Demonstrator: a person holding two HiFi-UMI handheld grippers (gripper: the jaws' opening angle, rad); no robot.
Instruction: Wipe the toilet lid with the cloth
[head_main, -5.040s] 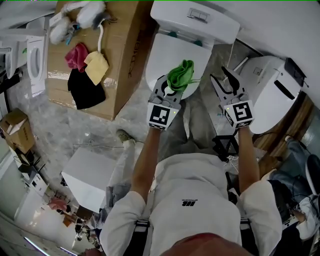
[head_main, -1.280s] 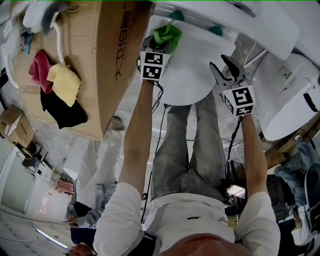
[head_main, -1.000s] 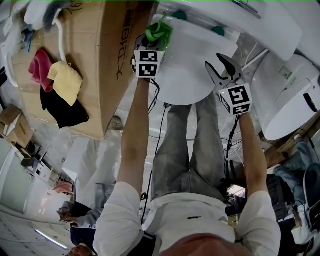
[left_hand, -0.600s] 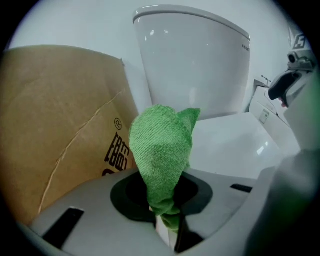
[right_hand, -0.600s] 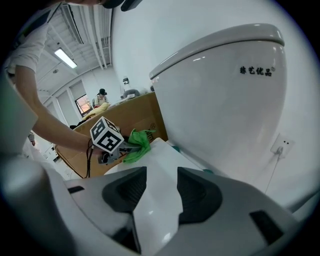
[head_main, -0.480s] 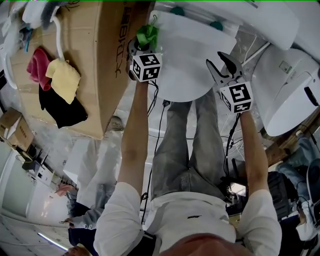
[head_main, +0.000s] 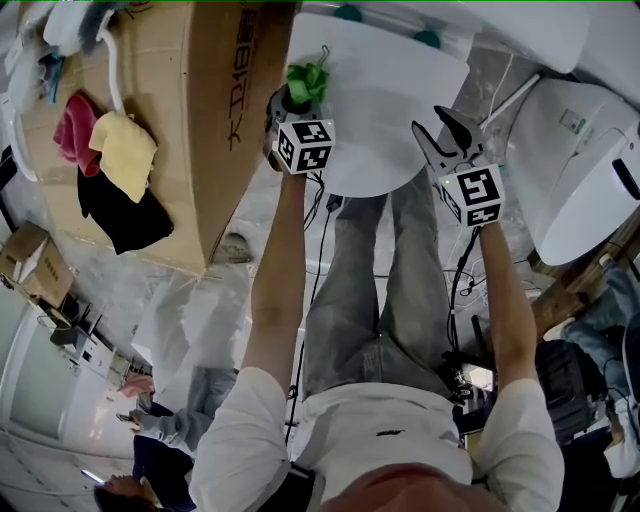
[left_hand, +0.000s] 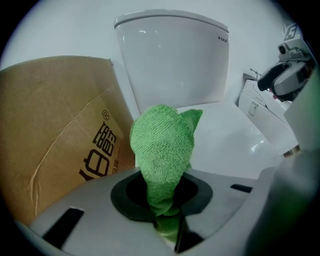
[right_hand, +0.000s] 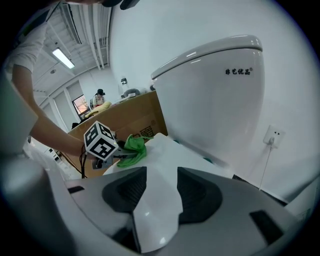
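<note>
Pinching the green cloth (head_main: 307, 80) between its jaws, the left gripper (head_main: 293, 100) holds it at the left edge of the white toilet lid (head_main: 385, 110), near the cardboard box (head_main: 215, 110); the right gripper (head_main: 436, 122) has its jaws apart at the lid's right edge

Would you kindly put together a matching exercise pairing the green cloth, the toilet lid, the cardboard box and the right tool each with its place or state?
Things:
1. green cloth
2. toilet lid
3. cardboard box
4. right tool

Places or states:
A. open, at the lid's right edge
B. clamped in the left tool
C. beside the toilet, with spare cloths on top
D. white, in front of the tank

Pairs: 1-B, 2-D, 3-C, 4-A
</note>
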